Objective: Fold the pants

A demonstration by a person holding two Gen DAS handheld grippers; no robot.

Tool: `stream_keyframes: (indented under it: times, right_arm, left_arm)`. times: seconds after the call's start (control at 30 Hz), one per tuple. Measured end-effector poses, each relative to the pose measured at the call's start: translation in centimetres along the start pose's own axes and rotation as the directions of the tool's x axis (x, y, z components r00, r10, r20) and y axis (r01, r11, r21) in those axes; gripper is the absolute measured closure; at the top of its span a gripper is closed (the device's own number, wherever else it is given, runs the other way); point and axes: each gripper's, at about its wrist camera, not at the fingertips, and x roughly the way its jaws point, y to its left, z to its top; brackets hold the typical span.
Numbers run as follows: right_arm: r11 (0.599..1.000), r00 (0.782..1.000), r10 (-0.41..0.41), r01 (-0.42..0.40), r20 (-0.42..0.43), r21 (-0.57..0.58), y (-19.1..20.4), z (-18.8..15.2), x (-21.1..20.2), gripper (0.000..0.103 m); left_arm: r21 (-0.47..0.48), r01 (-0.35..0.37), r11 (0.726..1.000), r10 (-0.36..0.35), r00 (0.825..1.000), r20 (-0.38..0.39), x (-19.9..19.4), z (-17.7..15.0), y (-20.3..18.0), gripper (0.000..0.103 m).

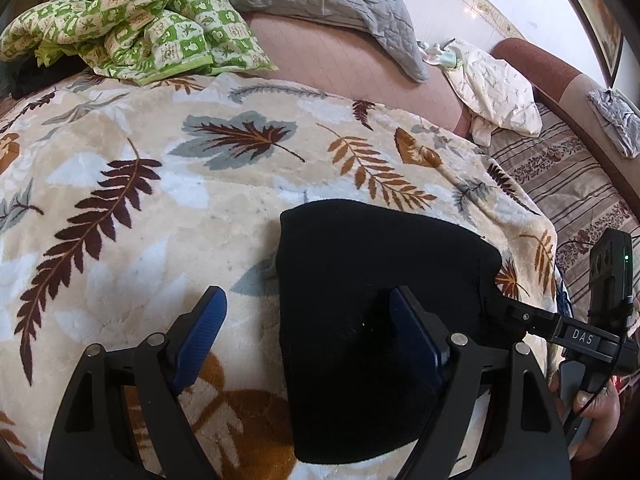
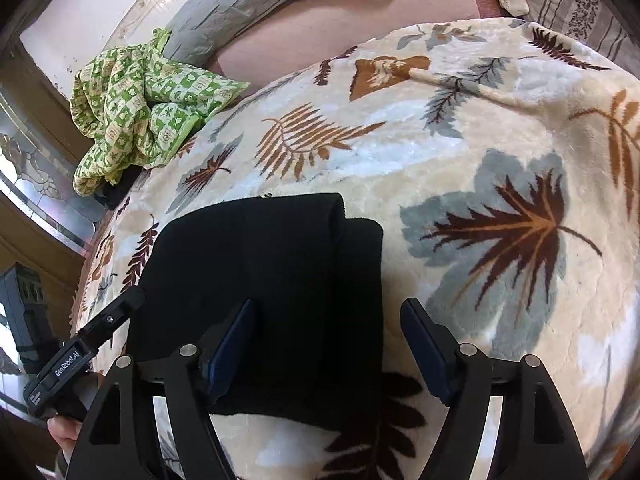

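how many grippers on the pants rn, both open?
2, both open. Left gripper straddles the black pants' left edge; right gripper straddles their right edge. Neither pinches fabric.

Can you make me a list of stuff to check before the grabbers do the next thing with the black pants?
1. Left gripper open: ok, fingers spread wide.
2. Right gripper open: ok, fingers apart, gripping nothing.
3. Black pants folded into a compact bundle: ok, layers stacked, one edge sticks out on one side.
4. Pants resting flat on the leaf-pattern blanket: ok.
5. Blanket around the pants free of clutter: ok, the green checkered cloth lies far off at the edge.
6. Fold finished neatly underneath: cannot tell, lower layers hidden.
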Motion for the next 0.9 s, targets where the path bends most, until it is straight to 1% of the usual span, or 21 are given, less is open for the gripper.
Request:
stream_keyframes:
  times: [0.1,0.4,0.7,0.9]
  right_arm:
    - [1.0,1.0,0.0,0.0,-0.001,-0.003,-0.2,0.2,0.5,0.021]
    - [1.0,1.0,0.02,-0.02,0.002,0.009,-0.8,0.4,1.3,0.017]
    - [1.0,1.0,0.022,-0.022,0.013,0.004,-0.8,0.6,1.6,0.015]
    - [0.999,0.999,0.033,-0.033,0.019,0.001,-0.7,0.9,2.0,0.012]
  left_arm:
    - [-0.001,0.003,1.0,-0.003,1.0,-0.004,0.3,-0.1,0.0,0.019]
    - [0.005,0.006,1.0,-0.006,1.0,-0.013,1.3,-0.1,-0.3,0.016]
    - [0.002,0.011,1.0,-0.011,1.0,-0.016,1.8,-0.1,-0.5,0.01]
    - [-0.013,0.022,1.0,-0.022,0.999,-0.032,2.5,-0.2,-0.6,0.004]
